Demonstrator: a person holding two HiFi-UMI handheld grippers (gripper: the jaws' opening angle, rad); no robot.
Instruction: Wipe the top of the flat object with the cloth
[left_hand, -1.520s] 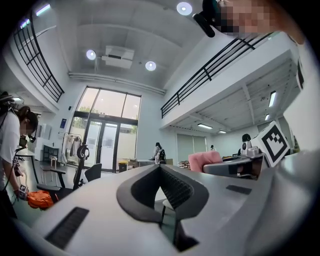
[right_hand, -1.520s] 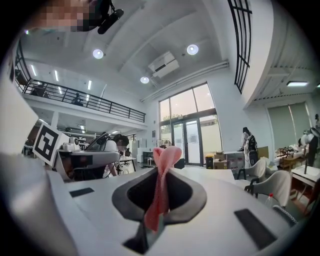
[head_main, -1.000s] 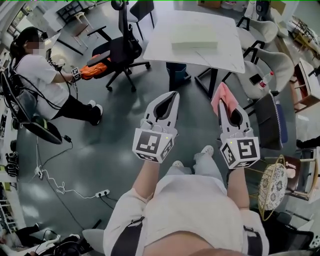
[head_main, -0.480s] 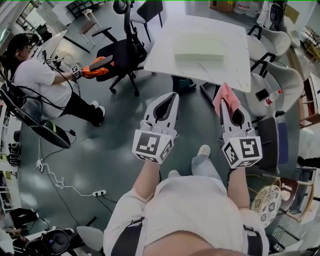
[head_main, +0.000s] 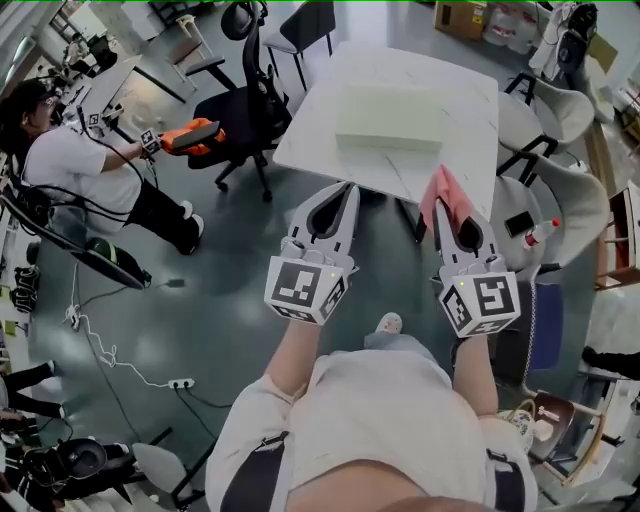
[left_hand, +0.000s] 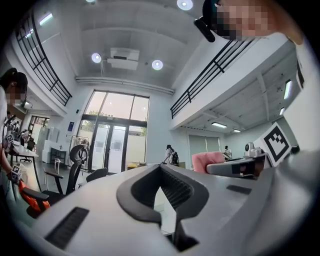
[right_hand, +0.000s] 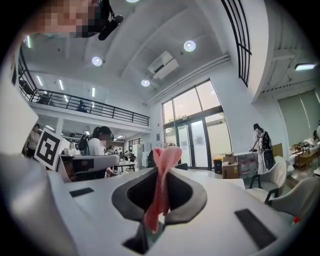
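Note:
A pale green flat block (head_main: 388, 116) lies on the white table (head_main: 450, 80) ahead of me. My right gripper (head_main: 438, 203) is held in the air short of the table's near edge, shut on a pink cloth (head_main: 452, 197). In the right gripper view the cloth (right_hand: 160, 190) hangs pinched between the jaws and sticks up past the tips (right_hand: 162, 167). Beside it, my left gripper (head_main: 348, 188) is level with it, shut and holding nothing. The left gripper view shows its jaws (left_hand: 160, 167) closed, with the pink cloth (left_hand: 207, 160) off to the right.
A black office chair (head_main: 245, 100) stands left of the table. A seated person (head_main: 80, 170) at far left holds an orange tool (head_main: 190, 133). Grey chairs (head_main: 560, 150) crowd the table's right side. A cable and power strip (head_main: 180, 383) lie on the floor.
The table and block have come closer and shifted toward the middle of the head view as I walk forward. Both grippers keep their pose; the cloth stays clamped.

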